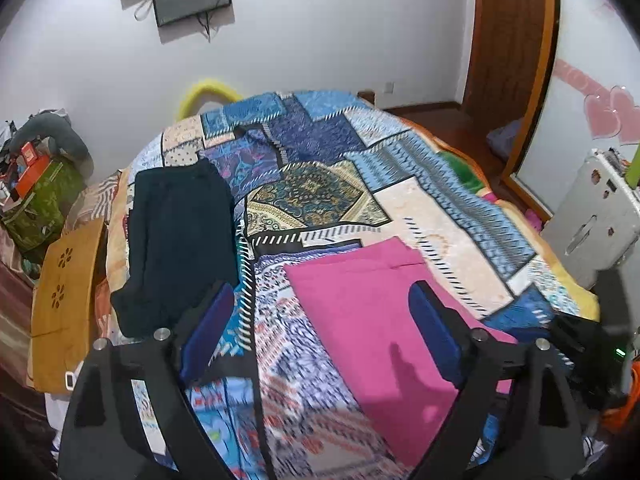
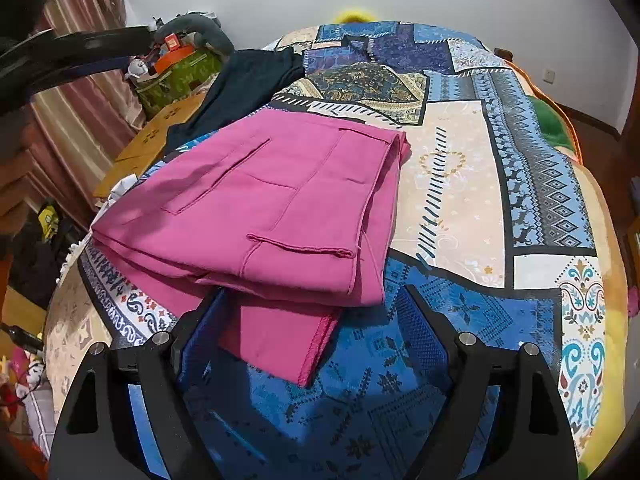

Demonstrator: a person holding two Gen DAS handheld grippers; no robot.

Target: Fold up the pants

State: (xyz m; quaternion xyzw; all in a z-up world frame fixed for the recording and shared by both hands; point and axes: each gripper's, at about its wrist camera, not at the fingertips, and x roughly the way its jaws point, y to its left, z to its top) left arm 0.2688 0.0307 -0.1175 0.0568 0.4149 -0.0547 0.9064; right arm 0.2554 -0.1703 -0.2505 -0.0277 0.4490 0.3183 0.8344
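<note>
The pink pants (image 2: 256, 208) lie folded in layers on the patterned bedspread (image 2: 460, 184), with one leg end sticking out toward me at the front. They also show in the left wrist view (image 1: 372, 312). My right gripper (image 2: 312, 308) is open, its blue-padded fingers either side of that leg end, just above the bed and holding nothing. My left gripper (image 1: 320, 304) is open and empty, hovering above the bed at the left edge of the pink pants. The left gripper's arm shows at the top left of the right wrist view (image 2: 80, 48).
A dark folded garment (image 1: 176, 240) lies on the bed's left side, also seen in the right wrist view (image 2: 240, 84). A wooden board (image 1: 64, 300) and a green bag (image 1: 40, 204) stand left of the bed. A white appliance (image 1: 592, 216) and a wooden door (image 1: 512, 40) are on the right.
</note>
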